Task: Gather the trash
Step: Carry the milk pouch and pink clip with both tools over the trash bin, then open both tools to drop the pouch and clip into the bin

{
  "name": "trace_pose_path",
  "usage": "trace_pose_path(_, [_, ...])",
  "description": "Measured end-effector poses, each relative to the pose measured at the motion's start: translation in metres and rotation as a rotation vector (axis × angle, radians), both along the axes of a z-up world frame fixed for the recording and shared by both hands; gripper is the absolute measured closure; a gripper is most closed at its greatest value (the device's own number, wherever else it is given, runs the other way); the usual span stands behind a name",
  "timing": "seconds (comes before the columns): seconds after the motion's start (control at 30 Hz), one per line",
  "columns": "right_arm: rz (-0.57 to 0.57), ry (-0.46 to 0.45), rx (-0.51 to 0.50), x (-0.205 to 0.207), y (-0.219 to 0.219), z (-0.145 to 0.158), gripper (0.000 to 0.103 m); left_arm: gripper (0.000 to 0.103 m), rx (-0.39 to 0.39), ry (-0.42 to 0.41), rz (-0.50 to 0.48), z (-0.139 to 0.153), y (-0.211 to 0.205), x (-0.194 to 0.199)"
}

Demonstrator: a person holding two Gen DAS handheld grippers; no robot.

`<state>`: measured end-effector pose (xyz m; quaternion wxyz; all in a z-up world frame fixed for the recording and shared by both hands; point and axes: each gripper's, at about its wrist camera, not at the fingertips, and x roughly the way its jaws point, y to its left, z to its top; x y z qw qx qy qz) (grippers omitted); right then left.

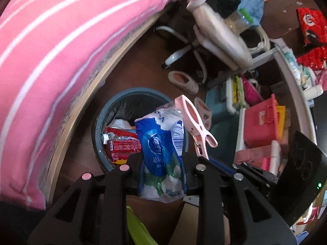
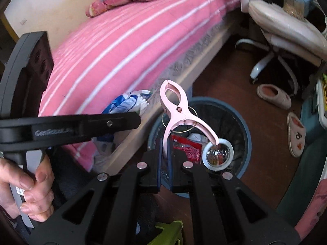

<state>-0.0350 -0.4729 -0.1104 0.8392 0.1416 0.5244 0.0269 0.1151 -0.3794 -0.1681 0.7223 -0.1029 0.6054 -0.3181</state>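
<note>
A blue-and-white plastic packet (image 1: 161, 147) is pinched between my left gripper's (image 1: 162, 163) fingers and hangs over the round dark-blue trash bin (image 1: 98, 122). Red wrappers (image 1: 120, 143) lie inside the bin. My right gripper (image 2: 165, 159) is shut on one handle of a pink clothes clip (image 2: 175, 114), above the bin's rim (image 2: 245, 134). A white tape roll (image 2: 217, 157) shows at the tip of the clip's other handle; I cannot tell if it hangs there or lies in the bin. The left gripper (image 2: 122, 120) and packet (image 2: 126, 102) show at the left, held by a hand (image 2: 30, 183).
A bed with a pink striped sheet (image 2: 122, 51) borders the bin on the left. A pale swivel chair (image 1: 220, 34) and slippers (image 2: 273, 96) stand beyond it. Storage boxes (image 1: 259, 126) crowd the right. A green stool (image 1: 139, 228) is below the grippers.
</note>
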Motion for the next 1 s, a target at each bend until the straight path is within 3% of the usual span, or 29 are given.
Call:
trace_pose_path(0.3, [-0.038, 0.065, 0.000, 0.006, -0.011, -0.032, 0.097, 0.075, 0.026, 0.058, -0.046, -0.043, -0.027, 0.024])
trace_pose_path(0.37, [-0.045, 0.071, -0.017, 0.009, -0.015, -0.035, 0.096, 0.070, 0.019, 0.071, -0.051, -0.049, -0.031, 0.027])
trace_pose_path(0.4, [-0.051, 0.073, -0.029, 0.011, -0.015, -0.036, 0.095, 0.062, 0.029, 0.070, -0.050, -0.052, -0.033, 0.029])
trace_pose_path(0.43, [-0.060, 0.079, -0.048, 0.012, -0.017, -0.038, 0.080, 0.043, 0.047, 0.066, -0.048, -0.053, -0.035, 0.031])
trace_pose_path(0.47, [-0.072, 0.078, -0.067, 0.012, -0.018, -0.038, 0.056, 0.033, 0.068, 0.056, -0.041, -0.054, -0.037, 0.032])
trace_pose_path(0.5, [-0.088, 0.066, -0.088, 0.010, -0.018, -0.035, 0.047, 0.026, 0.076, 0.035, -0.030, -0.052, -0.037, 0.032])
trace_pose_path(0.53, [-0.092, 0.059, -0.096, 0.010, -0.020, -0.035, 0.039, 0.026, 0.067, 0.029, -0.030, -0.051, -0.036, 0.033])
trace_pose_path(0.8, [-0.085, 0.007, -0.118, 0.005, -0.018, -0.014, 0.031, 0.017, 0.055, -0.001, -0.015, -0.035, -0.031, 0.030])
trace_pose_path(1.0, [-0.063, -0.058, -0.140, 0.002, -0.005, 0.015, 0.022, 0.015, 0.012, -0.055, 0.046, -0.002, -0.011, 0.023])
